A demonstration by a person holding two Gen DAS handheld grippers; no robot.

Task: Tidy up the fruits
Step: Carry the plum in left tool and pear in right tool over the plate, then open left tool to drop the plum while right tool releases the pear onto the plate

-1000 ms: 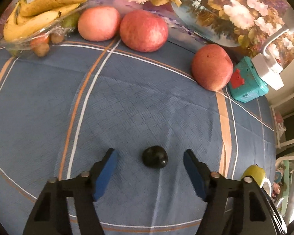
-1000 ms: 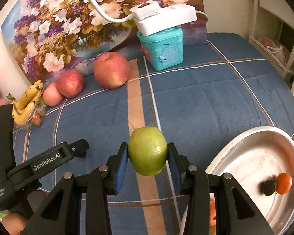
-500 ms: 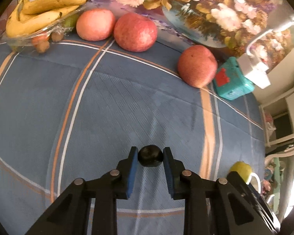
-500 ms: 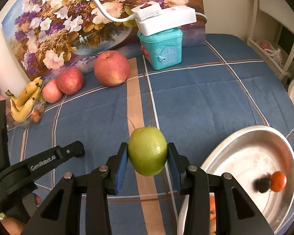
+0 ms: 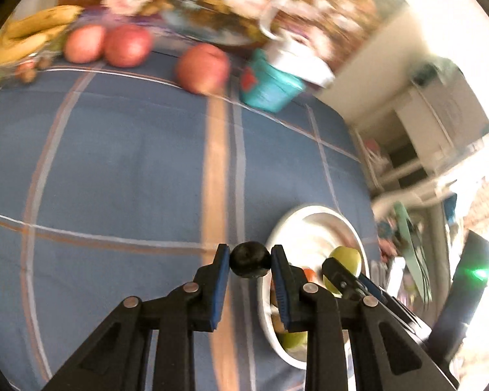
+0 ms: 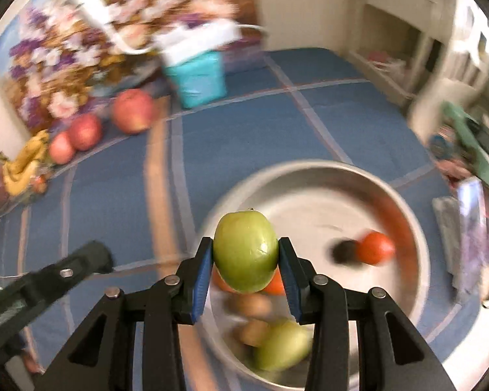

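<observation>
My left gripper (image 5: 249, 260) is shut on a small dark round fruit (image 5: 249, 259) and holds it above the blue cloth, just left of the metal bowl (image 5: 313, 213). My right gripper (image 6: 245, 257) is shut on a green apple (image 6: 245, 251) and holds it over the bowl (image 6: 313, 171). The bowl holds an orange fruit (image 6: 375, 247), a dark fruit (image 6: 344, 251), brownish fruits (image 6: 249, 304) and another green fruit (image 6: 282, 347). The green apple also shows in the left wrist view (image 5: 344, 259).
Three red apples (image 5: 202, 66) (image 5: 127, 44) (image 5: 84, 44) and a banana bunch (image 5: 29, 37) lie at the far edge by a flower painting. A teal box (image 5: 267, 89) stands far right. Shelves and clutter stand beyond the table's right edge.
My left gripper closed on the dark fruit, lifted it and swung right toward the bowl. My right gripper carried the green apple from over the cloth to over the bowl.
</observation>
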